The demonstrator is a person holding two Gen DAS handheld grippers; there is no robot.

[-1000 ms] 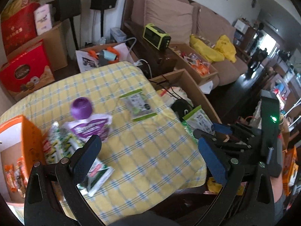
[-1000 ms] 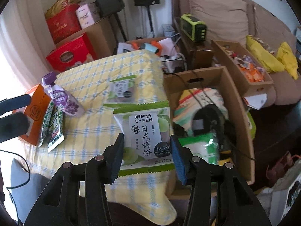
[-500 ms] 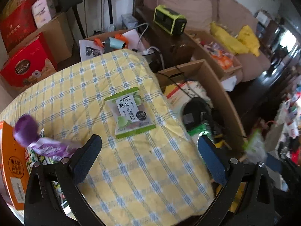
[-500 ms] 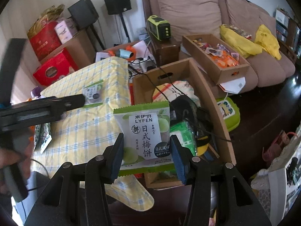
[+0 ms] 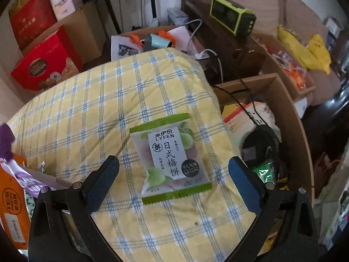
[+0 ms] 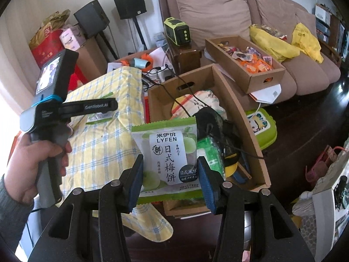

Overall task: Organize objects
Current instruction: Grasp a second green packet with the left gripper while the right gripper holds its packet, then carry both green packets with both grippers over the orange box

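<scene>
A green and white LYFEN snack packet (image 5: 172, 159) lies flat on the yellow checked cloth (image 5: 91, 109) of the table. My left gripper (image 5: 173, 182) hangs just above it, open, its blue pads wide on either side. In the right wrist view my right gripper (image 6: 171, 182) is shut on a second LYFEN packet (image 6: 168, 157), held in the air over the near end of the open cardboard box (image 6: 237, 113) beside the table. The left gripper (image 6: 109, 107) shows there too, held by a hand (image 6: 32, 163) over the packet on the table (image 6: 99, 118).
An orange box (image 5: 12, 198) and a purple pouch (image 5: 19, 174) sit at the table's left edge. The cardboard box holds a black device (image 6: 209, 120), cables and a green packet (image 6: 209, 152). A snack tray (image 6: 244, 63), sofa (image 6: 240, 15) and red boxes (image 5: 45, 61) stand around.
My left gripper swung right and sank over the packet on the table, which now fills its view. My right gripper carried its packet rightward from over the table to over the cardboard box.
</scene>
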